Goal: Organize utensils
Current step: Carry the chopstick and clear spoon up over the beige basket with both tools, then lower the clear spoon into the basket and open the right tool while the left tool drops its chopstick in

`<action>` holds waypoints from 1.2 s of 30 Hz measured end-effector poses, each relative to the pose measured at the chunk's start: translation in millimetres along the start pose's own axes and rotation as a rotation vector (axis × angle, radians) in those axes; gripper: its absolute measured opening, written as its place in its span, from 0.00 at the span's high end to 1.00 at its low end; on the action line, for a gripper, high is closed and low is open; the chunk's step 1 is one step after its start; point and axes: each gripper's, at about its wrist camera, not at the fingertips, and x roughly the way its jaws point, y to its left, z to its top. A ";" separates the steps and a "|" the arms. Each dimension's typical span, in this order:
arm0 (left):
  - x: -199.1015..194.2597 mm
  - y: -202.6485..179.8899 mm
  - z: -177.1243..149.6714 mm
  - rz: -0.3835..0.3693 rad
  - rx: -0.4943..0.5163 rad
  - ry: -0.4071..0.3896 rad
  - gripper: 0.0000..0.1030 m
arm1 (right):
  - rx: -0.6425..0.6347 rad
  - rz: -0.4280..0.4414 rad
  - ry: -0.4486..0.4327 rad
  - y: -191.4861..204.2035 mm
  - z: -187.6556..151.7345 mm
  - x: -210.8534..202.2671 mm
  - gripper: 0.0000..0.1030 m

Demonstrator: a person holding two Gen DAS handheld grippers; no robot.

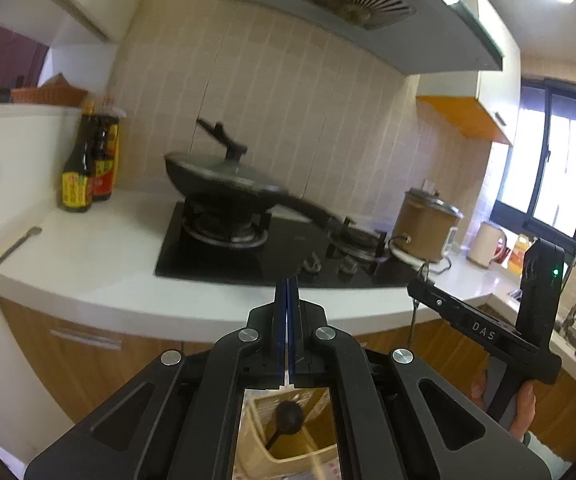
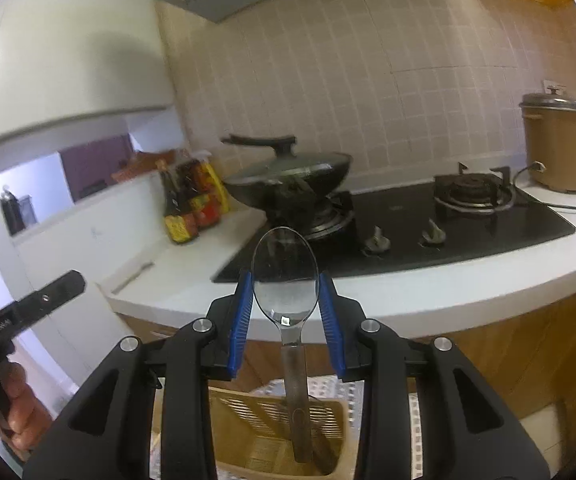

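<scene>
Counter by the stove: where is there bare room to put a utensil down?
The white counter is bare between the sauce bottles, the utensil at its left edge and the stove, plus its front strip. Crowded right of the stove: rice cooker and its cord.

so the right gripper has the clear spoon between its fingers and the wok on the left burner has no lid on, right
Not quite. The clear spoon does sit between the right gripper's blue fingers, but the wok on the left burner is covered: a glass lid with a black handle rests on it. The right wrist view shows this, and the left wrist view agrees.
</scene>
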 end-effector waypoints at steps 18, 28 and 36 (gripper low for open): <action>43.3 1.1 -171.4 -0.195 -0.066 0.739 0.95 | 0.003 -0.006 0.054 -1.0 -26.4 6.0 0.71; 66.2 -13.0 -177.6 -0.176 -0.071 0.761 0.87 | 0.021 -0.002 -0.003 -9.2 -21.9 -5.0 0.71; 97.0 -27.1 -196.2 -0.124 -0.039 0.875 0.85 | -0.005 -0.006 0.004 -5.4 -26.1 2.2 0.71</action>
